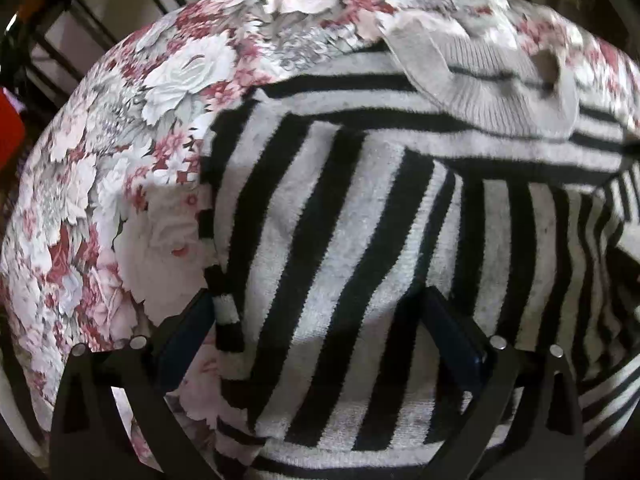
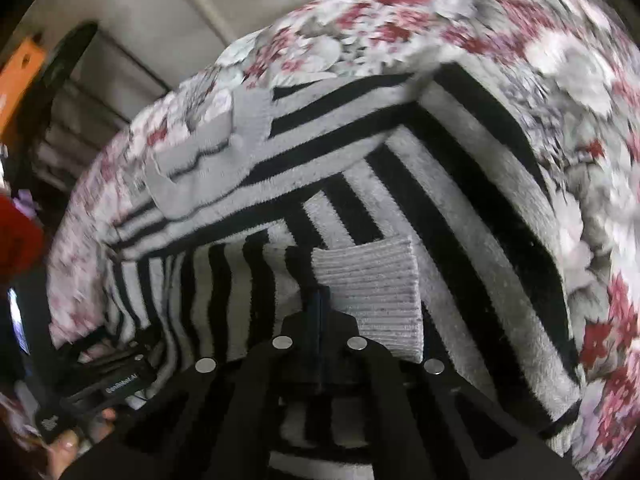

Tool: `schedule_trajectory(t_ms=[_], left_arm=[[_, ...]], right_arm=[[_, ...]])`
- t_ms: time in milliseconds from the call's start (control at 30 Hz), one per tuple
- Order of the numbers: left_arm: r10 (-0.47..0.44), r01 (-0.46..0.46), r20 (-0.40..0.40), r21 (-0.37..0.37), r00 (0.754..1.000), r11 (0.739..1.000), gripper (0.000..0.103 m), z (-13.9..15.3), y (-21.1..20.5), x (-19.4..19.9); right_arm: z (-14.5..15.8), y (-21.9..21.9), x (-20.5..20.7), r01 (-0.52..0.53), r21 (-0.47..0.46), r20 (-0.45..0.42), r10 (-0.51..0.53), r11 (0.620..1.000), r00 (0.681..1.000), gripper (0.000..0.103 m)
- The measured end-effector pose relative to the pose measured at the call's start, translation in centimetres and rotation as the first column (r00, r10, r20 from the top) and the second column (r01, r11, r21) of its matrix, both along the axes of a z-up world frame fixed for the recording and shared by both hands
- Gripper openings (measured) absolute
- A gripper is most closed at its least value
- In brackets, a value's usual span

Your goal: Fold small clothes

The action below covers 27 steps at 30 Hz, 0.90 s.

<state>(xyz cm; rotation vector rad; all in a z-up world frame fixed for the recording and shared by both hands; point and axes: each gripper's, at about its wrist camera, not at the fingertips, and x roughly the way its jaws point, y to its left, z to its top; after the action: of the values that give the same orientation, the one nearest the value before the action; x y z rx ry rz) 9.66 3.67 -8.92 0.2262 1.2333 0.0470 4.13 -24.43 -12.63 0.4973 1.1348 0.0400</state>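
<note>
A black-and-white striped fuzzy sweater (image 1: 360, 240) lies on a floral cloth, with one sleeve folded across its top and a grey ribbed cuff (image 1: 488, 80) at the far right. My left gripper (image 1: 320, 300) is open, its jaws wide apart and low over the sweater's left part. In the right wrist view the sweater (image 2: 460, 200) fills the middle. My right gripper (image 2: 320, 300) is shut, apparently pinching the striped sleeve right beside a grey ribbed cuff (image 2: 372, 288). The left gripper (image 2: 108, 384) shows at the lower left, held by a hand.
The floral pink, red and white cloth (image 1: 120, 160) covers the table and hangs over its rounded edges. Beyond lie a pale wall (image 2: 160, 20), dark bars (image 1: 80, 20) and something red (image 1: 8, 128) at the left.
</note>
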Motion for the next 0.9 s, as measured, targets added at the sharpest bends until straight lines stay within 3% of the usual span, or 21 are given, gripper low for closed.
schedule_trajectory(t_ms=[67,133,167,200,233,267,367,500,567,600,633,700,767,800,867,900], left_arm=[[0.03,-0.026,0.077,-0.055,0.997,0.998,0.099,2.2,0.7,0.0],[0.065,-0.054,0.151,-0.075,0.986,0.996,0.099,3.8,1.6,0.1],[0.068,-0.062,0.137,-0.044,0.988,0.997,0.099,3.3,1.7,0.3],[0.064,-0.066,0.049,0.029,0.997,0.997,0.099,1.2,1.8,0.9],[0.063,-0.061,-0.03,0.053,0.998,0.997,0.099,-0.7,2.0,1.1],[0.092,-0.091,-0.045,0.016,0.995,0.996,0.099,-1.7,2.7,0.8],[0.113,-0.114,-0.043,-0.033,0.993,0.993,0.097,0.2,2.9,0.5],[0.038,-0.03,0.1,-0.076,0.994,0.997,0.098,4.3,1.3,-1.6],[-0.049,0.051,0.062,-0.027,0.997,0.998,0.098,3.1,-0.3,-2.8],[-0.084,0.085,-0.016,0.072,0.996,0.994,0.098,0.8,-1.1,-2.8],[-0.1,0.108,-0.072,0.109,0.992,0.988,0.099,-1.1,-1.3,-3.2],[-0.09,0.094,-0.039,0.091,0.995,0.991,0.099,-1.8,-0.9,-4.0],[-0.069,0.072,-0.063,0.04,0.996,0.997,0.098,-0.1,-0.5,-4.0],[-0.066,0.066,-0.053,-0.008,0.996,0.998,0.098,1.1,0.0,-4.1],[-0.054,0.053,-0.008,-0.044,0.999,0.998,0.098,2.4,0.9,-4.9],[-0.049,0.048,-0.024,-0.019,0.999,0.999,0.098,2.0,1.3,-5.2]], right_arm=[[2.0,-0.1,-0.5,0.024,-0.019,0.059,-0.023,1.0,0.998,0.006],[4.0,0.7,-0.7,-0.011,-0.102,0.128,0.024,0.995,0.991,0.006],[4.1,1.1,-0.7,-0.036,-0.121,0.121,0.051,0.992,0.991,0.006],[3.3,1.6,-0.5,-0.049,-0.133,0.085,0.061,0.99,0.995,0.008],[1.9,1.7,-0.3,-0.065,-0.147,0.003,0.066,0.987,0.998,0.011],[0.5,1.7,-0.1,-0.078,-0.127,-0.049,0.072,0.989,0.996,0.011],[1.2,1.5,-0.5,-0.053,-0.119,-0.054,0.047,0.992,0.997,0.008],[5.5,3.5,-2.6,-0.102,-0.213,0.06,0.117,0.972,0.991,0.014],[4.3,5.0,-3.1,-0.17,-0.234,0.016,0.179,0.957,0.984,0.022],[2.8,5.4,-3.1,-0.198,-0.238,-0.045,0.193,0.951,0.98,0.029],[1.1,5.4,-3.2,-0.226,-0.245,-0.11,0.205,0.943,0.973,0.03],[0.6,5.7,-3.5,-0.241,-0.273,-0.113,0.218,0.931,0.969,0.028],[2.8,5.4,-3.7,-0.207,-0.231,-0.095,0.19,0.951,0.977,0.029],[4.5,5.0,-4.3,-0.186,-0.184,-0.043,0.181,0.965,0.982,0.029],[6.5,4.7,-5.6,-0.182,-0.2,-0.007,0.185,0.963,0.983,0.039],[6.4,4.5,-6.1,-0.196,-0.206,-0.024,0.196,0.959,0.98,0.051]])
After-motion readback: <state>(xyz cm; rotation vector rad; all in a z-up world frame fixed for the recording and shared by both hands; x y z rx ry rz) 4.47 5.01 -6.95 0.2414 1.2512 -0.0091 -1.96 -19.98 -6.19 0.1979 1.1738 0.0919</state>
